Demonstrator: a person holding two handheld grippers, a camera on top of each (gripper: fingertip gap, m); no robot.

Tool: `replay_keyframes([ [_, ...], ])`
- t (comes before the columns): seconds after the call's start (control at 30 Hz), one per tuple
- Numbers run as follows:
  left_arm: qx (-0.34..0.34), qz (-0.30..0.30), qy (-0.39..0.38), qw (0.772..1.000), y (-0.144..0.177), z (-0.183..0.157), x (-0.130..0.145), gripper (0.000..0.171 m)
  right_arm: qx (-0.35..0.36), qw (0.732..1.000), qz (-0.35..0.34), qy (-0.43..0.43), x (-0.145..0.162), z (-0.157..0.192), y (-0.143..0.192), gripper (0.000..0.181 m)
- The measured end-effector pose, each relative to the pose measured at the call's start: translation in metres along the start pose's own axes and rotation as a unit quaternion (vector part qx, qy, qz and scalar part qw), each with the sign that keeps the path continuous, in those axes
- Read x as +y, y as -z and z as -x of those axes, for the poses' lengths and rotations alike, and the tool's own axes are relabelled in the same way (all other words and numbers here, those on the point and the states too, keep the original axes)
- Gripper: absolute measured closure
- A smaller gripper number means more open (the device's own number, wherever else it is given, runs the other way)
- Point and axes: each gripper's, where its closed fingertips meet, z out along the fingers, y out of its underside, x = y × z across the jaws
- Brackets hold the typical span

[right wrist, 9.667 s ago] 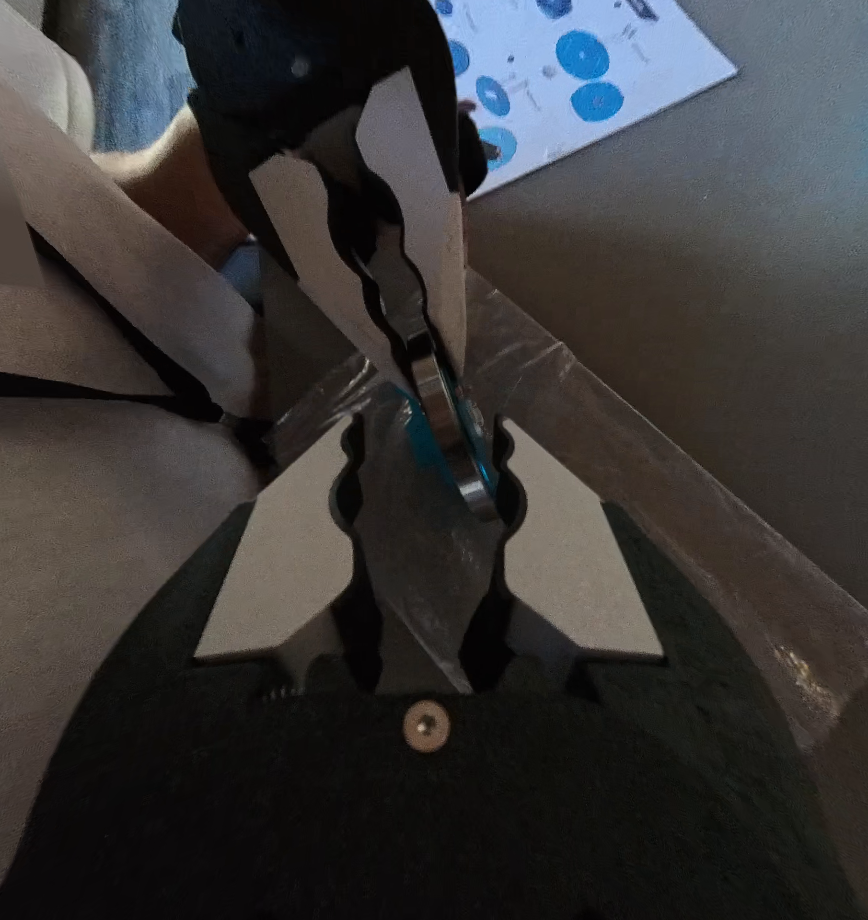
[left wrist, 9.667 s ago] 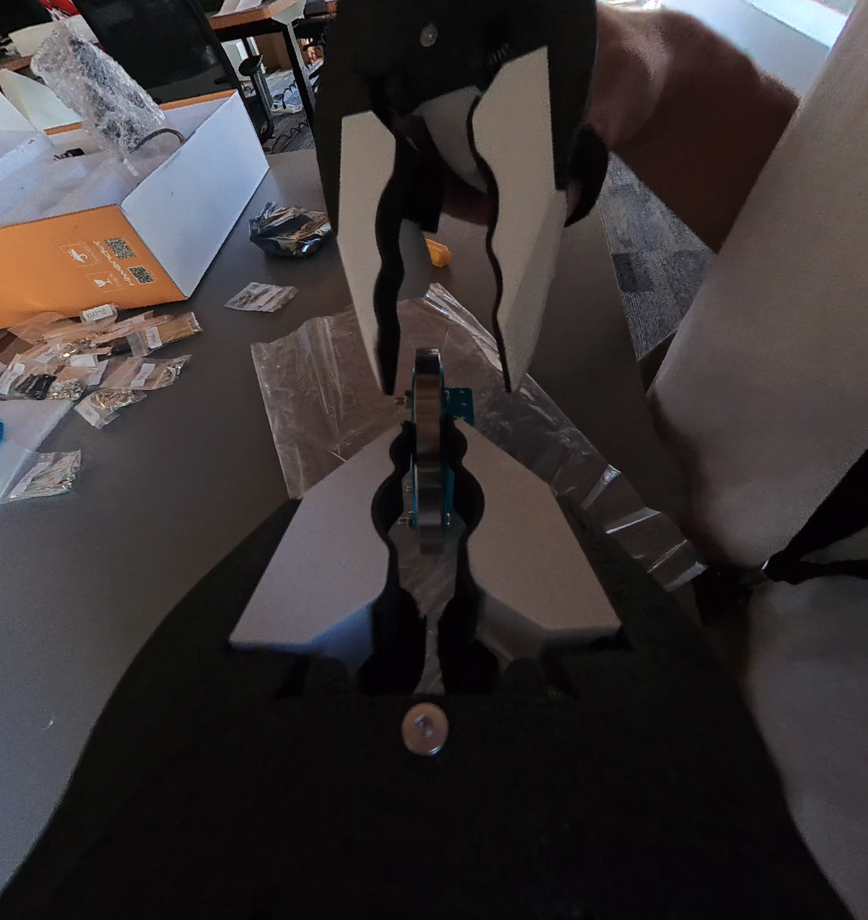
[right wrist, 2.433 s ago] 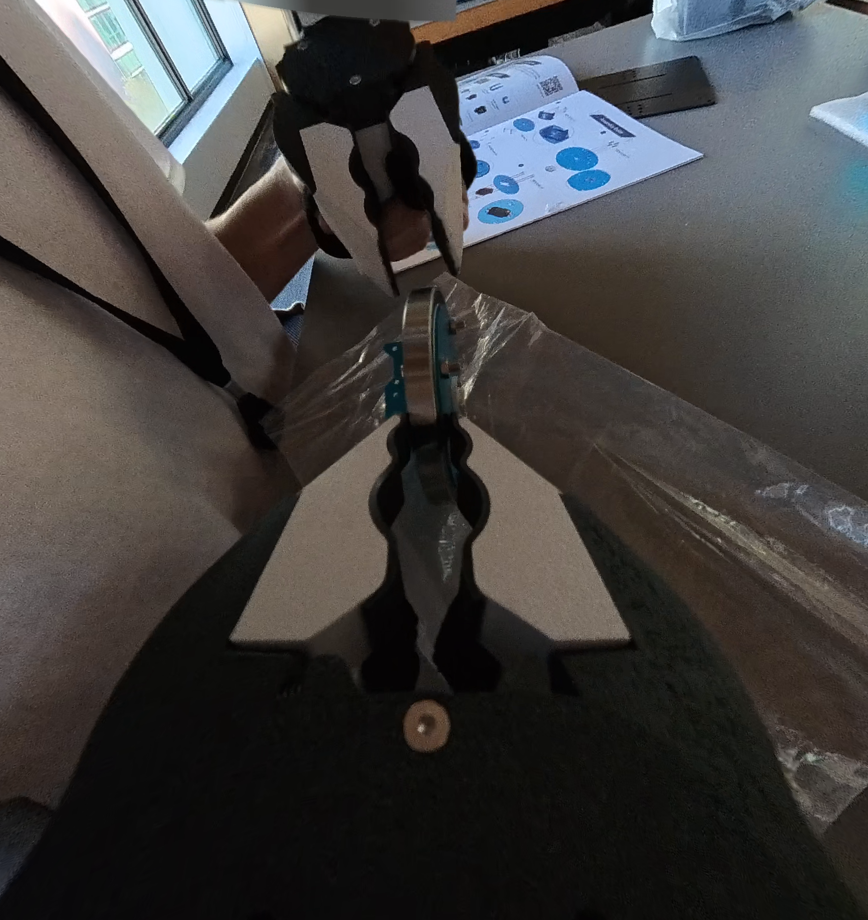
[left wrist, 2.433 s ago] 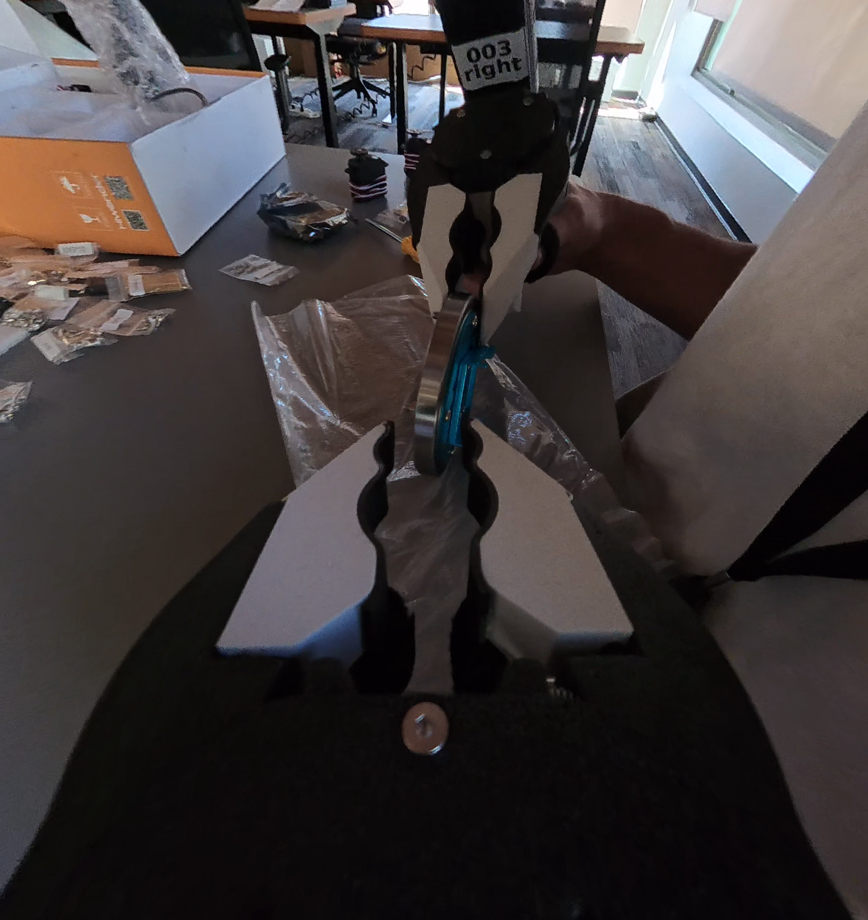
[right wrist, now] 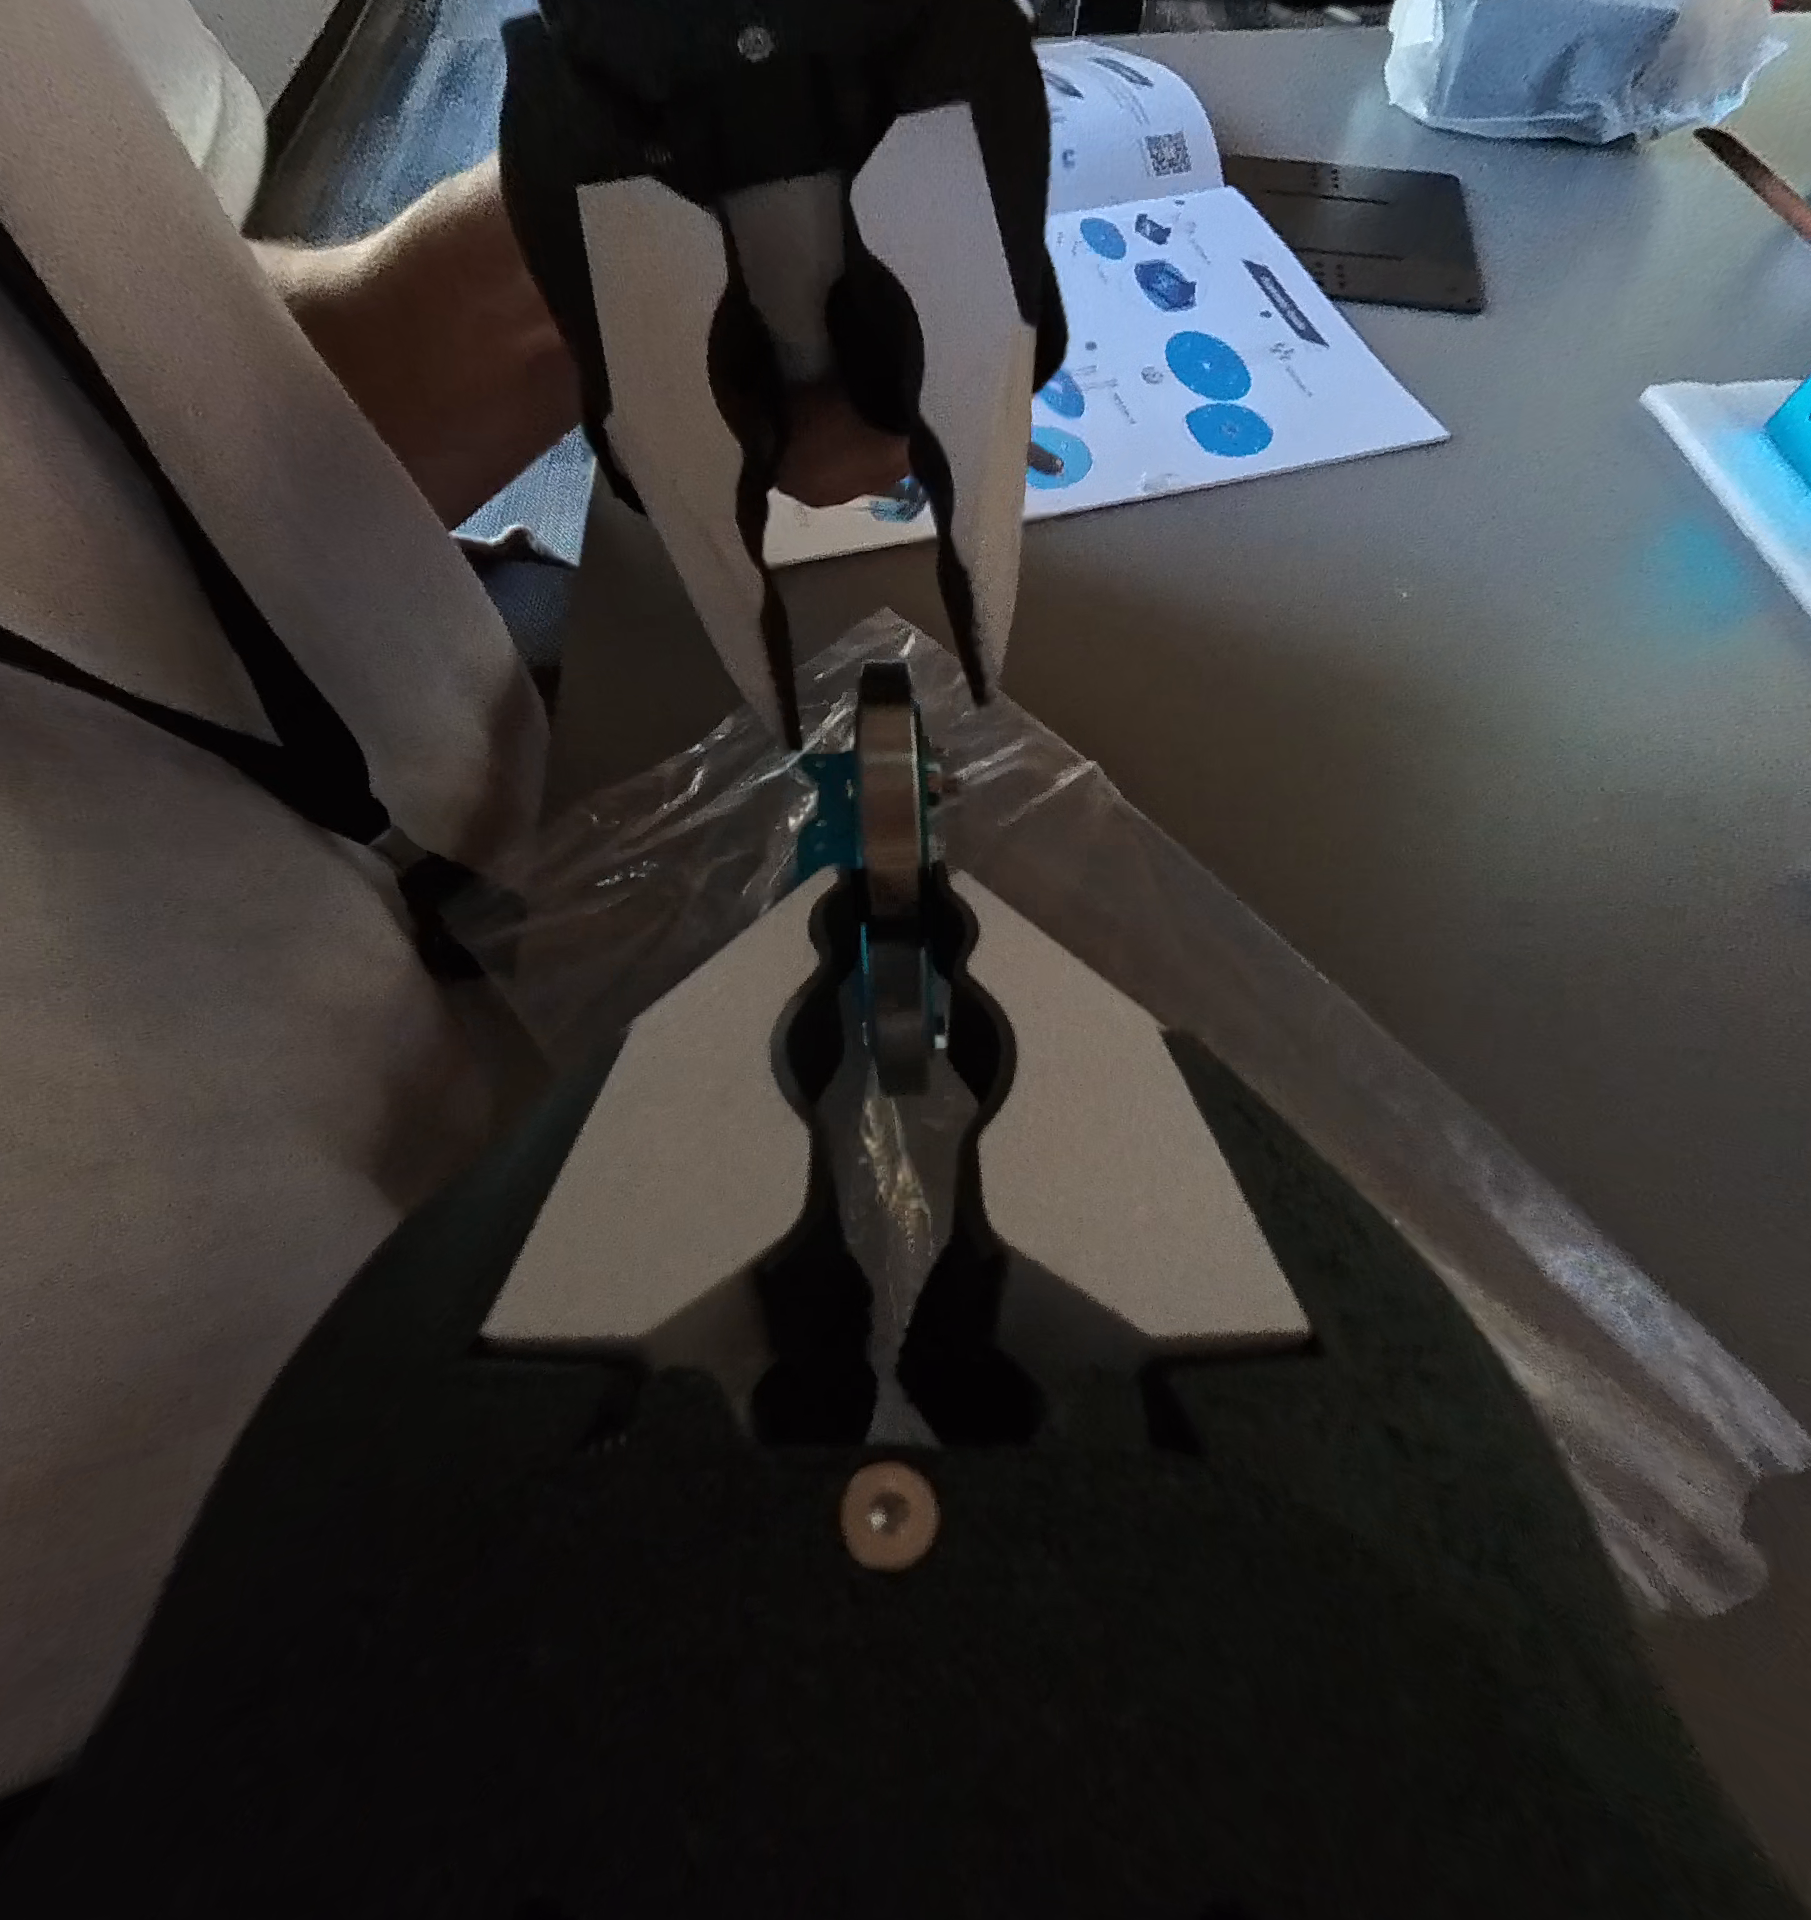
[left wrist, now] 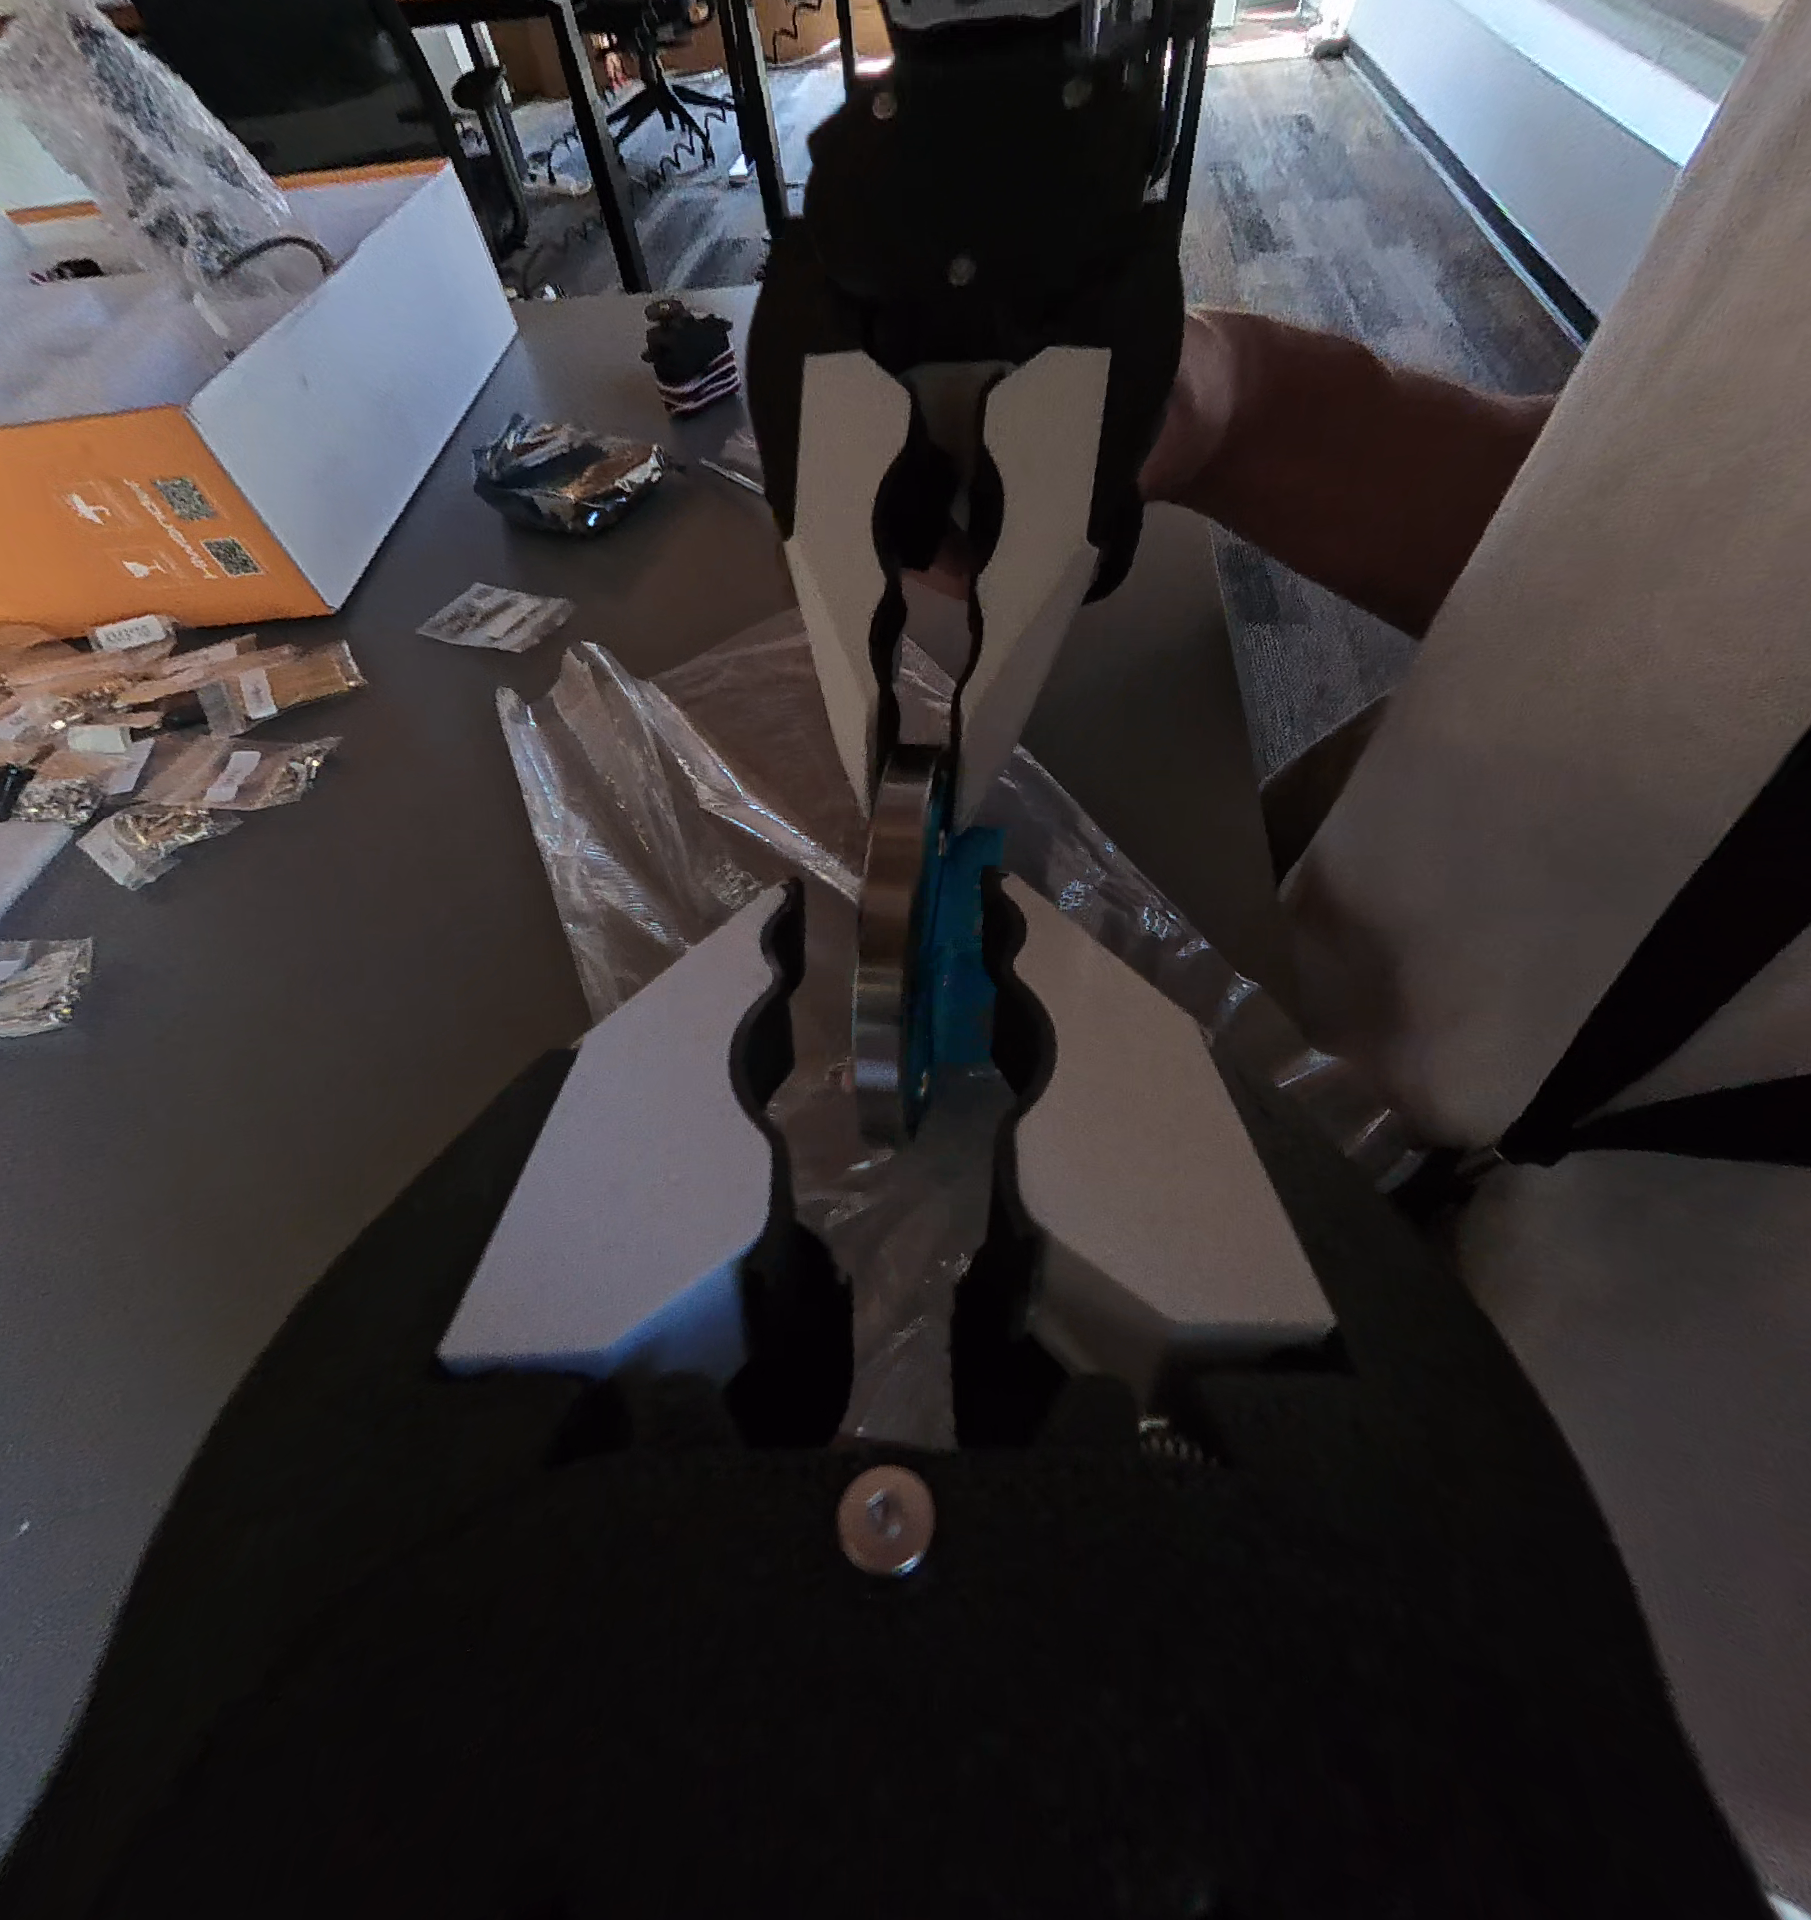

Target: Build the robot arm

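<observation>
Between both grippers, edge-on silver-blue disc (right wrist: pixel 888 894) (upright), right gripper (right wrist: pixel 885 883) clamping

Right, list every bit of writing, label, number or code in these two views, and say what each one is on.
I don't copy wording out; these are the things that bear it.
Orange and white box: small symbols and two square codes on its orange side.
Bags of small parts: white labels, too small to read.
Flat packet: print, blurred.
Open booklet: a square code and captions beside blue drawings, too blurred to read.
</observation>
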Motion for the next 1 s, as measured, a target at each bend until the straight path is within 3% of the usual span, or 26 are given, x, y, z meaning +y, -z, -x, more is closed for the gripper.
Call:
replay_keyframes([
  [0.23,-0.019,0.015,-0.004,1.0,0.015,0.0,0.004,0.143,-0.001,0.999,-0.004,0.04,-0.029,0.0,-0.032,0.169],
  [0.4,-0.034,0.044,-0.012,0.998,0.028,0.002,0.02,0.148,-0.035,0.999,-0.039,0.013,-0.037,0.001,-0.046,0.169],
  [0.47,-0.037,0.053,-0.022,0.998,0.032,0.004,0.028,0.158,-0.051,0.997,-0.061,0.002,-0.041,0.004,-0.046,0.165],
  [0.63,-0.021,0.031,-0.015,0.999,0.039,0.004,0.034,0.159,-0.037,0.992,-0.123,0.003,-0.031,-0.004,-0.019,0.156],
  [0.7,-0.02,0.022,-0.008,1.0,0.042,0.005,0.036,0.159,-0.011,0.994,-0.112,0.011,-0.013,-0.015,-0.018,0.154],
  [0.8,-0.017,0.014,0.003,1.0,0.046,0.006,0.04,0.159,-0.049,0.995,-0.081,0.02,-0.002,-0.006,-0.032,0.158],
  [0.87,-0.017,0.015,0.009,1.0,0.05,0.005,0.042,0.158,-0.061,0.996,-0.06,0.041,-0.001,0.001,-0.044,0.169],
  [1.0,-0.01,-0.019,0.033,0.999,0.054,0.002,0.028,0.145,-0.045,0.997,-0.044,0.034,-0.015,-0.001,-0.048,0.169],
])
